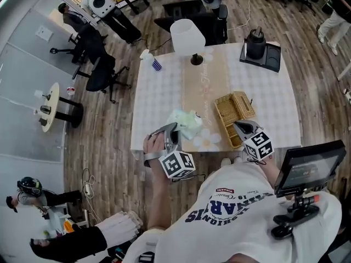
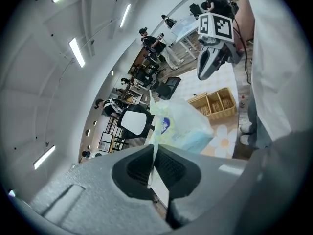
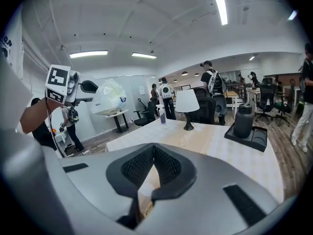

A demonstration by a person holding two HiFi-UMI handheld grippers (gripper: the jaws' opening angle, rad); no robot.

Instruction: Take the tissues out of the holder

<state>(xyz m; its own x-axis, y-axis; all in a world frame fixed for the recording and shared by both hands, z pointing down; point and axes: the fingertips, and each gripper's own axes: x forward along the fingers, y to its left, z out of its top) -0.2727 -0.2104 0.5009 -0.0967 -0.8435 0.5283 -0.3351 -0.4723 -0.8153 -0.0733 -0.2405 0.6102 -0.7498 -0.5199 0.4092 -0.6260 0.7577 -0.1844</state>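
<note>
A pale green tissue pack (image 1: pixel 187 123) hangs over the front of the table, left of the wicker holder (image 1: pixel 235 113) and clear of it. My left gripper (image 1: pixel 174 129) is shut on the pack's thin plastic edge. In the left gripper view that edge runs between the closed jaws, with the pack (image 2: pixel 183 127) just beyond them. My right gripper (image 1: pixel 240 126) sits at the holder's near end, jaws shut with nothing between them (image 3: pixel 154 156). From the right gripper view the left gripper (image 3: pixel 93 87) and the pack (image 3: pixel 110 97) show up at the left.
The table (image 1: pixel 159 92) has a white cloth and a beige runner. A white lamp (image 1: pixel 188 37) stands at the back, a black kettle on a tray (image 1: pixel 256 44) at the back right, a spray bottle (image 1: pixel 151 60) at the back left. Office chairs (image 1: pixel 104 73) stand left.
</note>
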